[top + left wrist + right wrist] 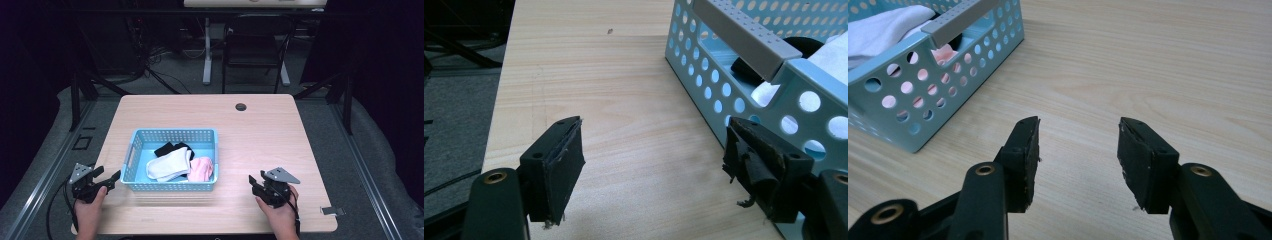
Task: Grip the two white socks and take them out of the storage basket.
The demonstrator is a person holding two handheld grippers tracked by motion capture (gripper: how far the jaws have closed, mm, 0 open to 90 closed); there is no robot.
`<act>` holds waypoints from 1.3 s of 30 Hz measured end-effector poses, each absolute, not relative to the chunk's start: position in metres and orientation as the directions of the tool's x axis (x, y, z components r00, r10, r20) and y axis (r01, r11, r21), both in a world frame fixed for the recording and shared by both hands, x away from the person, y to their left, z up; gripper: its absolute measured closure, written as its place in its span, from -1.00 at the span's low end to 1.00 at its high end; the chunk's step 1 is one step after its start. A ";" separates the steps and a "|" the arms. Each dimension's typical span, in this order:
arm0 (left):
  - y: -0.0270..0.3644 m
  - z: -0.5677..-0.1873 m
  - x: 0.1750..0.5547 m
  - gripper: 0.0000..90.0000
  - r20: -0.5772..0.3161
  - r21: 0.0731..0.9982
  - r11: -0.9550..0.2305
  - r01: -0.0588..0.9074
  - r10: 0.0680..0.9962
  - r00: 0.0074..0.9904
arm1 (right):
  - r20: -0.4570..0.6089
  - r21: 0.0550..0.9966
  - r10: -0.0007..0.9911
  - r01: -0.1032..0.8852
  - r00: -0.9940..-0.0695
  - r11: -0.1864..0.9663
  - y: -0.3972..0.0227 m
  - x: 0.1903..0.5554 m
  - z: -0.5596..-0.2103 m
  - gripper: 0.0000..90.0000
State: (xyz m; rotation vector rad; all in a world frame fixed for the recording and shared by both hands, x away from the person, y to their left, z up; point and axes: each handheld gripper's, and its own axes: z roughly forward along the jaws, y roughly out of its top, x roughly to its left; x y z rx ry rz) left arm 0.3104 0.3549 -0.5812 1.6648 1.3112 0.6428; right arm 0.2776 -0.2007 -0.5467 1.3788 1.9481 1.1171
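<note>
A light-blue perforated basket [175, 133] sits on the left half of the wooden table [265, 135]. Inside it lie a white sock [169, 165], a pink sock [202, 169] and a black sock [172, 147]. My left gripper [109, 173] is open just off the basket's left front corner, nothing between its fingers. In the left gripper view the left gripper [654, 125] has its right jaw close to the basket [719, 85] wall. My right gripper [256, 178] is open over bare wood, right of the basket. The right gripper [1079, 121] sees the basket [923, 100] corner and white sock [883, 27].
A round cable hole [241, 106] is near the table's far edge. A small metal clip [332, 210] lies at the front right corner. Beyond the table stand a black chair [255, 45] and a white desk leg [207, 50].
</note>
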 end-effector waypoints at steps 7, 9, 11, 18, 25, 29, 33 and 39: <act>0.354 -0.580 0.310 -0.47 -0.125 0.874 -0.041 0.484 0.944 0.306 | 0.038 0.819 0.921 0.540 -0.387 0.193 -0.188 0.286 -0.534 0.11; 0.354 -0.581 0.310 -0.47 -0.125 0.874 -0.041 0.484 0.944 0.306 | 0.037 0.820 0.915 0.535 -0.402 0.202 -0.179 0.291 -0.527 0.11; 0.354 -0.581 0.310 -0.47 -0.125 0.874 -0.041 0.484 0.944 0.306 | 0.046 0.825 0.910 0.529 -0.413 0.199 -0.172 0.295 -0.523 0.12; 0.355 -0.580 0.310 -0.47 -0.126 0.874 -0.040 0.484 0.944 0.306 | 0.052 0.818 0.895 0.532 -0.443 0.216 -0.153 0.307 -0.507 0.13; 0.355 -0.580 0.310 -0.47 -0.128 0.875 -0.038 0.483 0.943 0.306 | 0.085 0.817 0.886 0.541 -0.456 0.200 -0.142 0.316 -0.496 0.14; 0.355 -0.580 0.310 -0.47 -0.127 0.874 -0.040 0.484 0.943 0.307 | 0.084 0.812 0.884 0.546 -0.460 0.207 -0.139 0.319 -0.492 0.15; 0.355 -0.580 0.310 -0.47 -0.127 0.875 -0.039 0.483 0.943 0.306 | 0.096 0.804 0.877 0.556 -0.470 0.210 -0.133 0.323 -0.487 0.17; 0.355 -0.580 0.310 -0.47 -0.127 0.874 -0.040 0.484 0.943 0.307 | 0.115 0.801 0.858 0.558 -0.501 0.219 -0.114 0.331 -0.479 0.19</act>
